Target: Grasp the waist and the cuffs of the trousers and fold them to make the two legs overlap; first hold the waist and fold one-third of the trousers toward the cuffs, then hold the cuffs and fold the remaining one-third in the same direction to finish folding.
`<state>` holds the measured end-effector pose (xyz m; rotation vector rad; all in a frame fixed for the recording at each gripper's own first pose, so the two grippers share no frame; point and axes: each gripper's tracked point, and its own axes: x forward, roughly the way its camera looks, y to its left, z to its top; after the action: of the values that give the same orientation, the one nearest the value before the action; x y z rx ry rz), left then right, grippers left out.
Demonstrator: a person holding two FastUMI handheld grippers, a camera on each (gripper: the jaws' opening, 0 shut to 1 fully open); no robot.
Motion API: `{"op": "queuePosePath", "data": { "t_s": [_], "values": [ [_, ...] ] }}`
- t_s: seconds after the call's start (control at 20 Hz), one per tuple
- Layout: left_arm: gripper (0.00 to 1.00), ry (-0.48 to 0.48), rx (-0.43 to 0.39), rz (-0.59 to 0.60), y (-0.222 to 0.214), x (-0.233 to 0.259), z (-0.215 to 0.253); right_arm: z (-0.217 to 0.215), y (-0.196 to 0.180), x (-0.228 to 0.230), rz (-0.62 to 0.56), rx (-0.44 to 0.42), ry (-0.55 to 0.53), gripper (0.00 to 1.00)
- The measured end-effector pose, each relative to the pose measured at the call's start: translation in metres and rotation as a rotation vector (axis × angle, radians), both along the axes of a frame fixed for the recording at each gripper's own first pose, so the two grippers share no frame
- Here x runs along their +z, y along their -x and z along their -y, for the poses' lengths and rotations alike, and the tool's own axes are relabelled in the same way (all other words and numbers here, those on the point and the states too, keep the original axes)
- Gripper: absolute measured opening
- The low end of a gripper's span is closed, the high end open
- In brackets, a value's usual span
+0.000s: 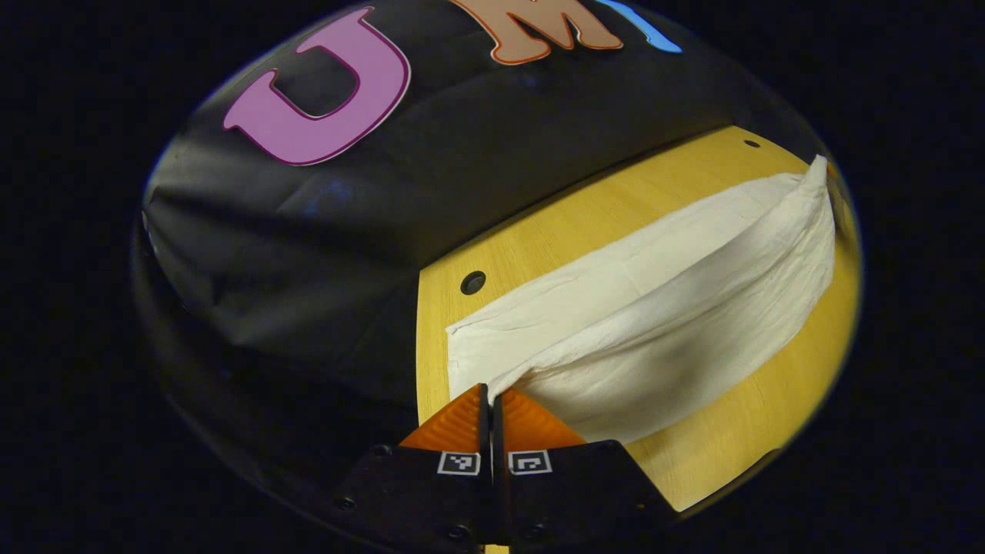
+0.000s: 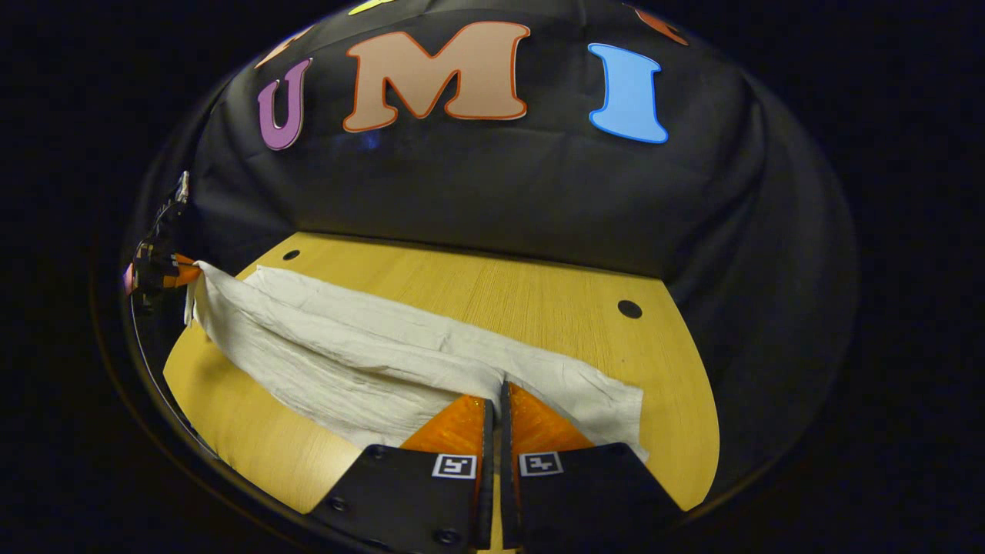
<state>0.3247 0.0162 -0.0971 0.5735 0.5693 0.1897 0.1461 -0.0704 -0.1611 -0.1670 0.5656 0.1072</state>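
Both grippers (image 1: 490, 394) (image 2: 498, 388) clamped on lifted trousers (image 1: 654, 308) edge.

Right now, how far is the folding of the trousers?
Done: nothing finished yet. In hand: the left gripper and the right gripper each pinch one end of the white trousers, lifting one long edge off the table over the other leg. Left: laying the legs together, then both one-third folds.

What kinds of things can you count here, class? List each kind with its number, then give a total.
Trousers: 1, white, lifted along one edge
Grippers: 2, the left gripper and the right gripper, each shut on the cloth
Table: 1, wooden
Total: 4
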Motion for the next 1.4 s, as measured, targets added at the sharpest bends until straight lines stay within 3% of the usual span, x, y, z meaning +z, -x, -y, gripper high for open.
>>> {"op": "queuePosePath", "data": {
  "t_s": [0.35,0.7,0.8,0.9,1.05,1.1,1.2,1.25,1.4],
  "values": [
    [0.0,0.025,0.059,0.076,-0.077,-0.002,0.0,-0.002,-0.084,0.001,0.059,-0.127,-0.216,0.06],
    [0.0,0.164,0.119,0.134,-0.122,-0.054,0.008,-0.009,-0.139,-0.069,0.038,-0.132,-0.208,0.06],
    [0.0,0.203,0.117,0.158,-0.13,-0.064,0.012,-0.012,-0.145,-0.082,0.015,-0.121,-0.23,0.08],
    [0.02,0.292,0.082,0.175,-0.139,-0.072,0.025,-0.015,-0.145,-0.09,-0.003,-0.11,-0.25,0.21],
    [0.99,0.362,0.087,0.206,-0.155,-0.075,0.039,-0.021,-0.144,-0.083,0.004,-0.107,-0.284,0.98],
    [0.96,0.378,0.085,0.22,-0.15,-0.066,0.045,-0.021,-0.144,-0.077,0.018,-0.111,-0.298,0.92],
    [0.98,0.417,0.071,0.262,-0.149,-0.054,0.05,-0.011,-0.137,-0.06,0.047,-0.13,-0.308,0.92],
    [0.98,0.43,0.065,0.282,-0.147,-0.046,0.052,-0.002,-0.132,-0.051,0.062,-0.145,-0.308,0.96],
    [0.98,0.443,0.065,0.308,-0.137,-0.037,0.052,0.039,-0.109,-0.031,0.092,-0.209,-0.279,0.97]
  ]
}}
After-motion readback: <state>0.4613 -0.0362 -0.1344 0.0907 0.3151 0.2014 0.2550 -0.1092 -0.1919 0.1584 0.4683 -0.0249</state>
